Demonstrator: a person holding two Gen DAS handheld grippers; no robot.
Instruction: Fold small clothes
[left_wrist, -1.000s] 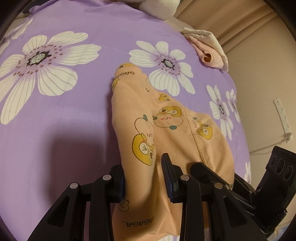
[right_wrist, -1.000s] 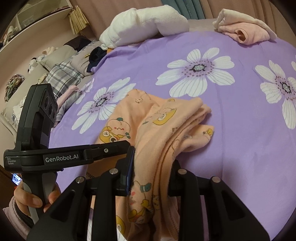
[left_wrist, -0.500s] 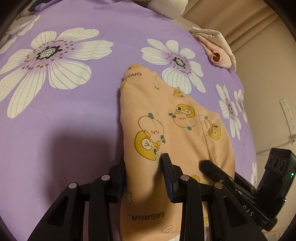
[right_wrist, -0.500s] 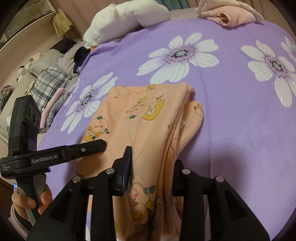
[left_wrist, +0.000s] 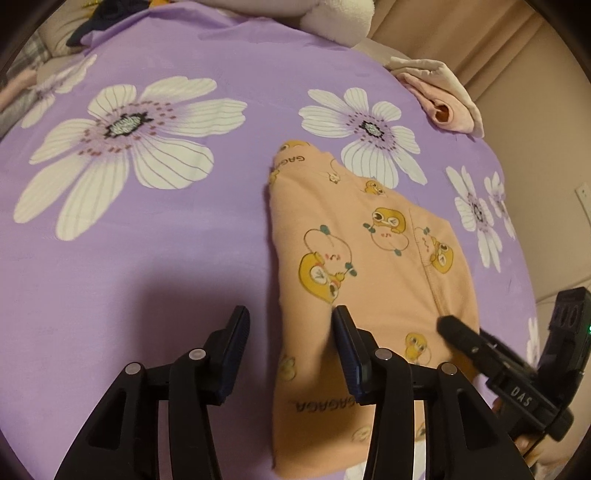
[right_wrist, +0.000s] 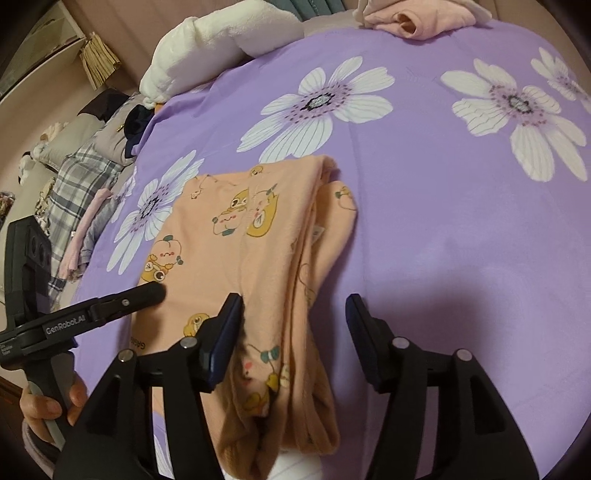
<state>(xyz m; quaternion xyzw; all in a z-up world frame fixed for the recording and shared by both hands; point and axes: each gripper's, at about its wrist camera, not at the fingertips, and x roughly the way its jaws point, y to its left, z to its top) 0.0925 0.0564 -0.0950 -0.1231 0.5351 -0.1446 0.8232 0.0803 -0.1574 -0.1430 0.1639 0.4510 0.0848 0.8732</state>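
In the right wrist view, a plaid cloth (right_wrist: 79, 173) lies at far left, a white pillow (right_wrist: 221, 40) upper left and a pink garment (right_wrist: 417, 18) at the top. The peach garment (right_wrist: 236, 236) lies folded at centre on the purple sheet (right_wrist: 461, 229). The left gripper (left_wrist: 290, 332) is opening, the garment's edge loose between its jaws. The right gripper (right_wrist: 293, 321) is opening too, its right finger (right_wrist: 364, 332) clear; the left finger (right_wrist: 221, 336) perhaps brushes the cloth. Only the right wrist view shows a hand (right_wrist: 48, 406), at lower left.

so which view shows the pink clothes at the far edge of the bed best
The right wrist view: the pink clothes sit top centre with the rolled opening facing the camera, though the frame edge crops them. The left wrist view shows the same pile whole but squeezed toward the right rim.
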